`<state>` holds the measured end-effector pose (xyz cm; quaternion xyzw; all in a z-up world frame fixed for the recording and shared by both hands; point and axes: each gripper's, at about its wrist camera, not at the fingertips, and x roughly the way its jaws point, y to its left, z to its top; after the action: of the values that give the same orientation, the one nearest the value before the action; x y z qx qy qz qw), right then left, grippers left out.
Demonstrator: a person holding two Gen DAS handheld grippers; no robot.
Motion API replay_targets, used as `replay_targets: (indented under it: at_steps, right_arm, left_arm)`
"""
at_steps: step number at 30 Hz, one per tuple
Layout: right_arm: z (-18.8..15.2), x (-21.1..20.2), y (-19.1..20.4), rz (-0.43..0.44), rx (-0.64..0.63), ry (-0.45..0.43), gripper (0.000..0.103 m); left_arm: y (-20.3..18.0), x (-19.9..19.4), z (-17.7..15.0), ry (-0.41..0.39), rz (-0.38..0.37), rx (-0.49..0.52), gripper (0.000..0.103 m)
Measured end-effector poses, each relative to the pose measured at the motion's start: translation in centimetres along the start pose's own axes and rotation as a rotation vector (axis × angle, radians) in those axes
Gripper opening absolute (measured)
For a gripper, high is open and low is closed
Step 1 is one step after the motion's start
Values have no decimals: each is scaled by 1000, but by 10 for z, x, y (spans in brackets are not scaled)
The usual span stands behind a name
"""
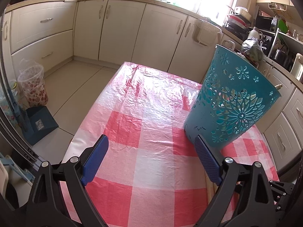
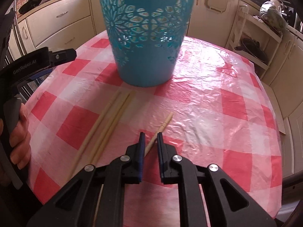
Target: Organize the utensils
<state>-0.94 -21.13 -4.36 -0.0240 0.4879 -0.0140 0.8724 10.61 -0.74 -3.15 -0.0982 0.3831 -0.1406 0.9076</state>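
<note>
A teal cut-out basket stands upright on the checked tablecloth; pale sticks show through its holes. In front of it lie three pale chopsticks side by side. A fourth chopstick lies apart, slanting in between the fingers of my right gripper, whose jaws stand narrow with gaps still showing beside the stick. My left gripper hovers wide open over the cloth with nothing between its fingers, just left of the basket. A hand holds it at the left edge of the right wrist view.
The table is oval, and its edges drop to a tiled floor. Cream kitchen cabinets run along the back and right. A floral bin and a dark dustpan stand on the floor at the left.
</note>
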Motion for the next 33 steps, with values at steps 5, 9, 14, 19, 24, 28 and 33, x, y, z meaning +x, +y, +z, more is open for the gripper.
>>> replay_targets:
  at_steps: [5,9,14,19,24,28,33]
  right_arm:
    - [-8,-4,-40,-14,74,8,13]
    - [-11,-4,-54,35,160,-7,13]
    - [-13,-6,-60,73,194,-24,13]
    - [-15,-7,-67,112,227,-25,13]
    - [-17,-8,-67,131,249,-21,14]
    - [-17,-9,-66,135,251,-27,22]
    - [-15,-7,-62,105,236,-39,24]
  left_arm:
    - [-29,5,-10,99,-74,137,88]
    - [-60,1,-24,136,-36,270,88]
    - [-72,8,-40,196,49,320,88]
    - [-75,12,-40,226,96,337,88]
    - [-83,16,-45,247,160,379,84]
    - [-79,18,-43,251,171,324,72]
    - [-81,18,-42,247,152,323,56]
